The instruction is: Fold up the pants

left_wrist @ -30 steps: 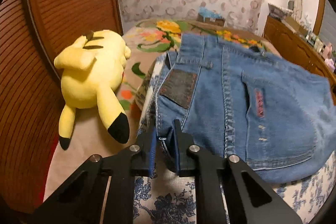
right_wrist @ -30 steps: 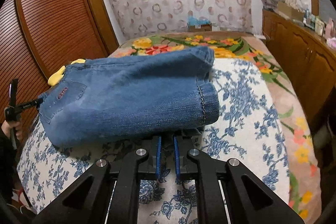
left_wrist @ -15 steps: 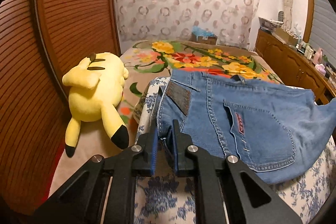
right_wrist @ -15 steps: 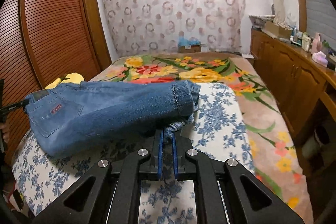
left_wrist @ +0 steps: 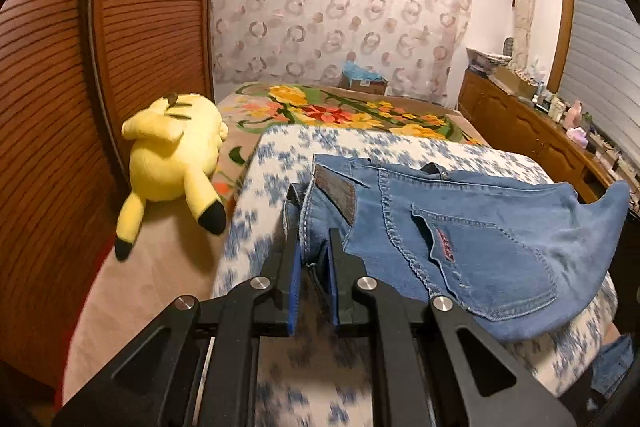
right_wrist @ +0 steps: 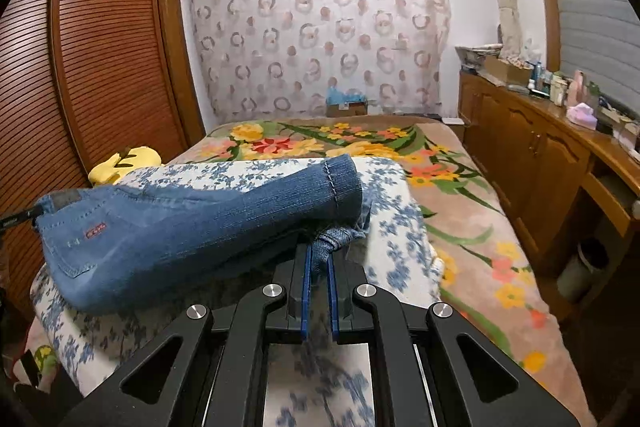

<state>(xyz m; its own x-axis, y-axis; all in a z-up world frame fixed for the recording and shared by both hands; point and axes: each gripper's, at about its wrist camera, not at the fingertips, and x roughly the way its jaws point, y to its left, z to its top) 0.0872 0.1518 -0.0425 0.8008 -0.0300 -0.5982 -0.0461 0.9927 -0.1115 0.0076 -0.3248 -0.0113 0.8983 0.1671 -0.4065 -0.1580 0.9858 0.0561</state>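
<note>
Four fingers pinch one pair of jeans.

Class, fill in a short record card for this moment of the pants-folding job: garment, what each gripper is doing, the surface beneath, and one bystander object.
garment: blue jeans, back pocket up, held stretched between two grippers
left gripper: shut on the waistband end
right gripper: shut on bunched denim at the leg-hem end
surface: blue-flowered white cover lying over a floral blanket
bystander: yellow plush toy, on the bed beside the wooden slatted door, apart from the jeans
</note>
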